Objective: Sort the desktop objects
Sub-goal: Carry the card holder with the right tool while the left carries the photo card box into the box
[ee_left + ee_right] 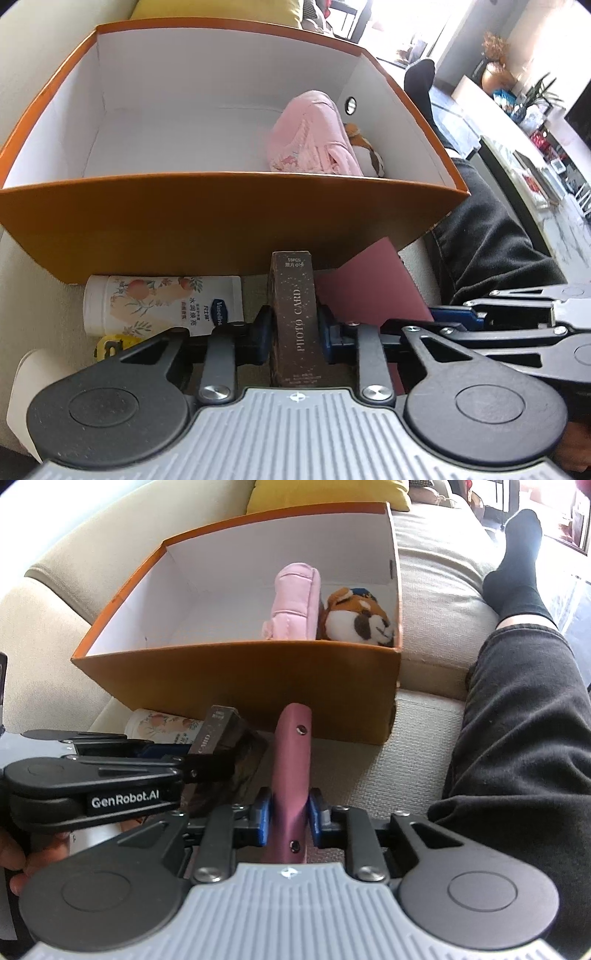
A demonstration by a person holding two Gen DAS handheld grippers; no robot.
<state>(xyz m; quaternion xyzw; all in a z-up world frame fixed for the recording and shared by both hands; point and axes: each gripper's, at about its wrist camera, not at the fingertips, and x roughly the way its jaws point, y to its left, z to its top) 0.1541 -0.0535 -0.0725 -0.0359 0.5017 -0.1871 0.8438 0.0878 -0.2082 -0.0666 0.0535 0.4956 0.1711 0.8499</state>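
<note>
My left gripper [293,338] is shut on a brown "PHOTO CARD" box [294,317], held upright just before the orange box [221,225]. My right gripper [290,818] is shut on the edge of a pink notebook [291,771], also in front of the orange box [258,686]. The notebook shows in the left wrist view [369,284] as a pink sheet. The card box shows in the right wrist view [218,731]. Inside the orange box lie a pink pouch [314,136] and a brown plush toy [358,620].
A white Vaseline bottle [162,304] lies on its side against the orange box's front. A yellow object [110,343] sits below it. The person's leg in dark trousers [524,738] lies on the beige sofa [432,602] to the right. A yellow cushion [332,494] is behind.
</note>
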